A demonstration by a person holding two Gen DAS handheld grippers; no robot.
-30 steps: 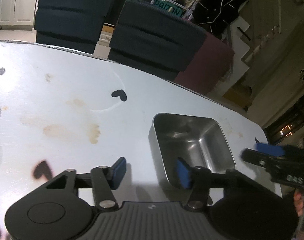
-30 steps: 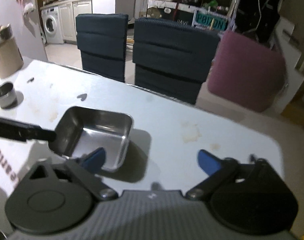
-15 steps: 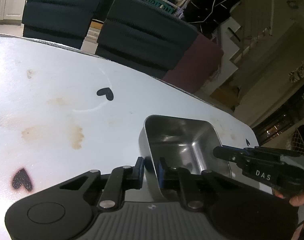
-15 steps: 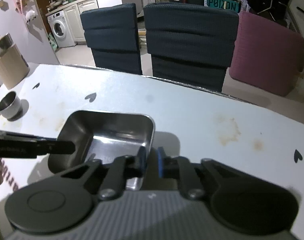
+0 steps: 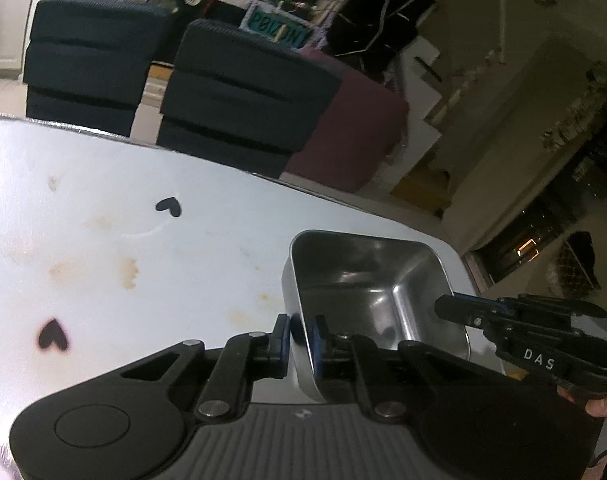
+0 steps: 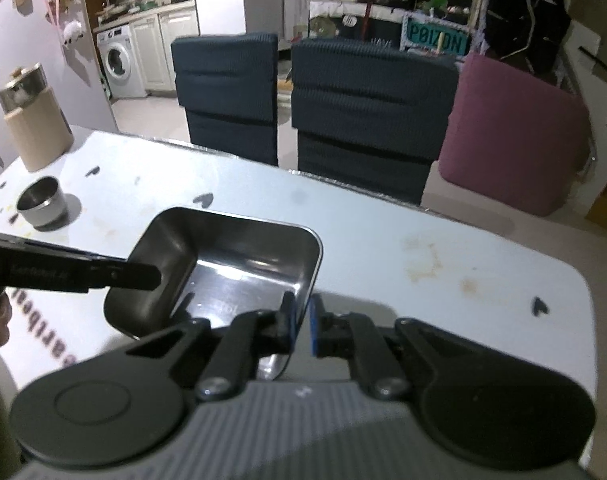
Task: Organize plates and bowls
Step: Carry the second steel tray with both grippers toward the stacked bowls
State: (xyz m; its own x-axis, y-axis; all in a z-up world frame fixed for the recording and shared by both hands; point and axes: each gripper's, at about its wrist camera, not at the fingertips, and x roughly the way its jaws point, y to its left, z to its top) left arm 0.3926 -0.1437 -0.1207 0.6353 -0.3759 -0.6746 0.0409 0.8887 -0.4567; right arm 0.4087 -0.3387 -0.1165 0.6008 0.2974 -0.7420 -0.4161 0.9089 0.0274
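A rectangular steel bowl [image 5: 367, 280] sits at the right end of the white table [image 5: 183, 240]; it also shows in the right wrist view [image 6: 239, 264]. My left gripper [image 5: 300, 340] is shut on the bowl's left wall, one pad inside and one outside. My right gripper [image 6: 301, 326] is shut on the bowl's right wall the same way. Each gripper shows in the other's view: the right one [image 5: 455, 308] at the bowl's right rim, the left one [image 6: 143, 276] at its left rim. The bowl looks empty.
A small round steel cup [image 6: 41, 202] and a beige canister [image 6: 33, 120] stand at the table's left end. Two dark chairs [image 6: 367, 112] and a maroon seat [image 6: 511, 136] stand behind the table. The table's right edge [image 6: 583, 288] is close.
One second ago both grippers were open beside the bowl. They have closed on its opposite walls and still hold it; the view has shifted a little.
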